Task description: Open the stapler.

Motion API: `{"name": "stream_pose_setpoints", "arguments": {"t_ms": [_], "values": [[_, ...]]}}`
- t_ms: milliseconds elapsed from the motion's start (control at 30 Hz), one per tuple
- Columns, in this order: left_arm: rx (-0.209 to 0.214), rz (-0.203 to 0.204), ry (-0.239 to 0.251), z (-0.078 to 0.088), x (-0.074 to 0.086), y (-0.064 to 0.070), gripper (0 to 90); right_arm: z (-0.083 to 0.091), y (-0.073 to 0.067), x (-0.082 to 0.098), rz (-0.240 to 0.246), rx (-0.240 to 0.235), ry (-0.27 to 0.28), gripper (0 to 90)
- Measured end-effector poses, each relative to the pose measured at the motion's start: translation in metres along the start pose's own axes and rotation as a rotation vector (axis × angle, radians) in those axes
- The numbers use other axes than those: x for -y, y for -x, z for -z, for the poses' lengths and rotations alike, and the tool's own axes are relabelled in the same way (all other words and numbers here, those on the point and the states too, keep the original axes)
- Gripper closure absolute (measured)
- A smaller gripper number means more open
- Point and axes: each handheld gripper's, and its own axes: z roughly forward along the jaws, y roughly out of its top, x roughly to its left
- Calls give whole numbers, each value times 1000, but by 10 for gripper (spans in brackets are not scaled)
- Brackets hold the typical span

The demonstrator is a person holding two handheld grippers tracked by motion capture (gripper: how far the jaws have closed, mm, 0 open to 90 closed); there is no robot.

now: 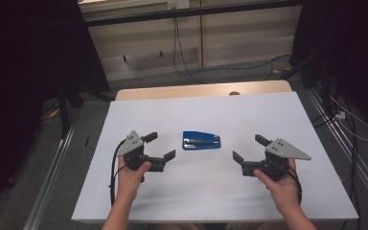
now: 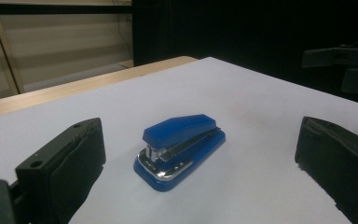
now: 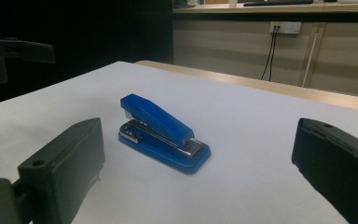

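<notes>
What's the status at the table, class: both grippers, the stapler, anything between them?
Left gripper open, right gripper open, both empty. Blue stapler flat on white table, centred between them. Nothing in the way.

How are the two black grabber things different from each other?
The left gripper sits to the left of the blue stapler; the right gripper sits to its right. The left gripper points rightward at it, the right gripper leftward. Both are black, hand-held, open, empty, and carry a grey plate.

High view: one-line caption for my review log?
Blue stapler lies on the white table between the open left gripper and open right gripper.
</notes>
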Motion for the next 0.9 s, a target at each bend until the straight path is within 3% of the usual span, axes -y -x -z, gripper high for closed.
{"name": "stream_pose_setpoints", "arguments": {"t_ms": [267,400,600,900], "values": [[6,12,-16,-10,-1,-5,17,-11,-7,-5,16,-23,-18,33],[11,-7,-40,-19,0,-5,17,-21,-11,-9,19,-36,-21,34],[20,5,-36,-24,-2,-6,19,-31,-16,-11,28,-57,-28,37],[-8,17,-44,-27,-1,-13,23,-41,-17,-10,28,-57,-43,47]]}}
